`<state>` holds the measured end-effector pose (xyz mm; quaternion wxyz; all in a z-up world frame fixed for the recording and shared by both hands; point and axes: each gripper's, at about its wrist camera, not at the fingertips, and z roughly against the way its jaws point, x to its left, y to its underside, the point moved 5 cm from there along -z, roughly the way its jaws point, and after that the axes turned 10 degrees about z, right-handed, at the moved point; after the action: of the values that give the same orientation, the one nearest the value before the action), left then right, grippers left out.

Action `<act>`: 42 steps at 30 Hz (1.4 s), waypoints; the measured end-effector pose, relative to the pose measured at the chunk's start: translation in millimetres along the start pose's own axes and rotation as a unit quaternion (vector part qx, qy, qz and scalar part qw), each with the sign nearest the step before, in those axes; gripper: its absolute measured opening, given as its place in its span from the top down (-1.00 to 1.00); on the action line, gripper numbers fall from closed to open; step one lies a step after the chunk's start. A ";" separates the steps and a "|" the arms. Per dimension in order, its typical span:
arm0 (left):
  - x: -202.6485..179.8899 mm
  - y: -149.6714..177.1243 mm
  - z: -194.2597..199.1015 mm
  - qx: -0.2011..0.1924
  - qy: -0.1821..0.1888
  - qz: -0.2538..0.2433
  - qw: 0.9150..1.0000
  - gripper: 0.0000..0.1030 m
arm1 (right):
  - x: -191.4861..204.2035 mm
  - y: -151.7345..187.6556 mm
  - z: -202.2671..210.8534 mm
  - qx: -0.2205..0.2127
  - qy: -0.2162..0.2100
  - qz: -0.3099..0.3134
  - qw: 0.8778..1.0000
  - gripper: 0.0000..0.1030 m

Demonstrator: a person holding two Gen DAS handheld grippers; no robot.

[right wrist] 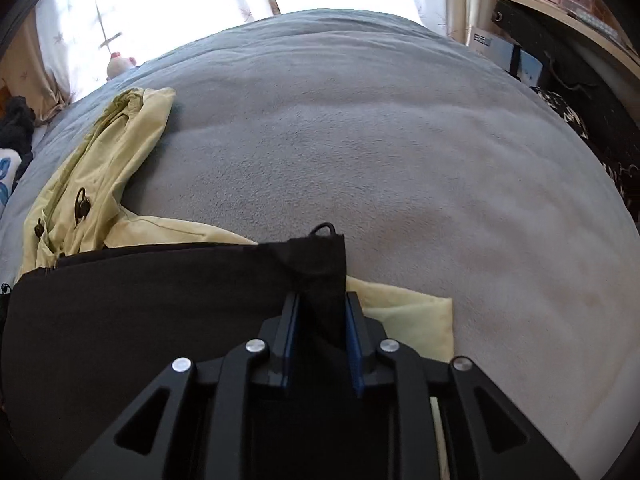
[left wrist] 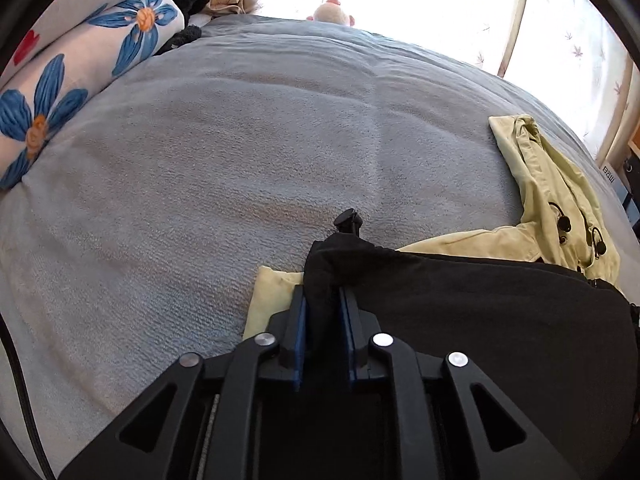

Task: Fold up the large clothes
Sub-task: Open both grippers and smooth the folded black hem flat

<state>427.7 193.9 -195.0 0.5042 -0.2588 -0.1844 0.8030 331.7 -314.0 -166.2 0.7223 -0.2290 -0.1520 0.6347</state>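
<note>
Both the left gripper (left wrist: 323,300) and right gripper (right wrist: 322,304) are pinching the jacket's black lining (left wrist: 460,300) corners, over the grey bedspread (left wrist: 240,140).

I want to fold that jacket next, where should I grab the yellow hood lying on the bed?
Take the hood at its free far tip, coming from the open blanket side; the black lining covers the near part.

No surely readable text; blurred lettering on a white box (right wrist: 484,43).
</note>
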 end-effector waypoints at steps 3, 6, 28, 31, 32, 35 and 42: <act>2.1 -4.2 8.8 0.002 -0.017 0.000 1.000 0.51 | -0.8 -0.3 24.5 -0.015 0.006 -0.003 1.000 0.48; 3.3 -4.4 30.2 -0.020 -0.044 0.006 0.999 0.21 | 10.0 3.3 55.4 -0.045 -0.015 -0.014 0.999 0.47; -22.3 124.3 81.5 -0.001 -0.002 -0.072 0.997 0.07 | 84.2 114.4 90.4 -0.039 -0.070 0.075 0.994 0.46; 15.1 114.9 84.8 -0.004 -0.012 -0.042 0.999 0.07 | 20.3 129.6 89.3 -0.024 0.005 0.028 0.999 0.37; 26.1 112.6 87.0 -0.006 -0.013 -0.036 0.999 0.07 | 6.7 133.5 89.9 -0.024 -0.004 0.010 1.000 0.38; 54.2 104.1 81.0 -0.006 -0.050 -0.017 0.999 -0.29 | -14.5 142.0 96.8 -0.028 -0.046 -0.027 0.998 0.45; 62.2 102.7 81.7 0.017 -0.048 0.016 0.999 -0.31 | 9.4 140.1 99.6 0.000 0.006 0.008 1.000 0.27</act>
<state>283.0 203.9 -201.3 0.4863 -0.2141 -0.1907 0.8254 163.5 -278.5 -155.7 0.7181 -0.2339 -0.1457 0.6390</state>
